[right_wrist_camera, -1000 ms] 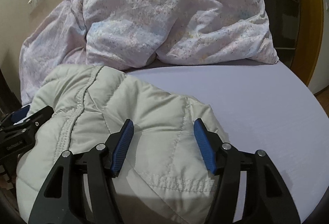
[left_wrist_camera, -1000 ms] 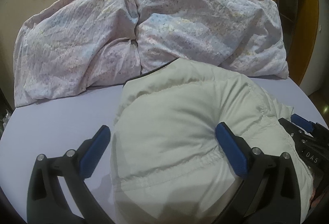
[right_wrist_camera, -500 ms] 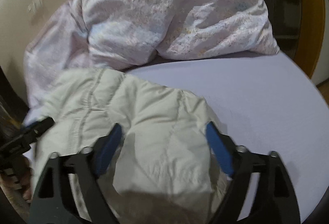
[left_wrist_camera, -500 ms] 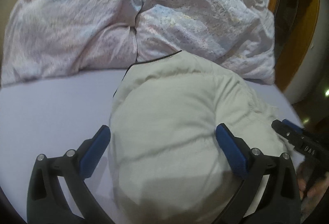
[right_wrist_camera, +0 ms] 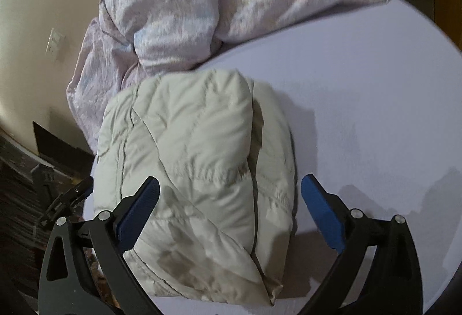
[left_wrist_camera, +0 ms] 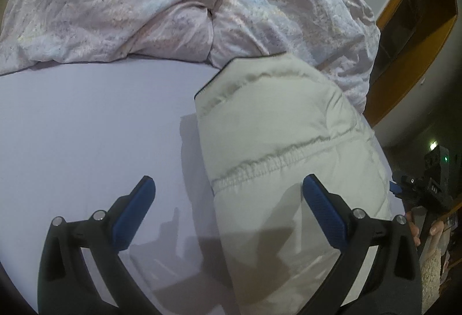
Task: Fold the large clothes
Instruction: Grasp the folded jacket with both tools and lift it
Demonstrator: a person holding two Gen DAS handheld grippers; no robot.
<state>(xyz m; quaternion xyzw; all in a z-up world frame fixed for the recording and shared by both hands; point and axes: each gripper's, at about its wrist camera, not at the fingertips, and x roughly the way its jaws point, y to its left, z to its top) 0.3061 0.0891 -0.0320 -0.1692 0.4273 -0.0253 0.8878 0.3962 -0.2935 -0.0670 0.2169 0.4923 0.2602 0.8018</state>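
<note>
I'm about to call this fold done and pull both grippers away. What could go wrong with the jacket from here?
1. The puffy jacket is bulging where its top flap is doubled over; with the right gripper opening and not pressing it, the flap may spring back open.
2. The jacket's near end lies by the edge of the bed sheet, so it could slide off.
3. The left gripper hangs open over the jacket's edge; pulling away low could snag it.
</note>
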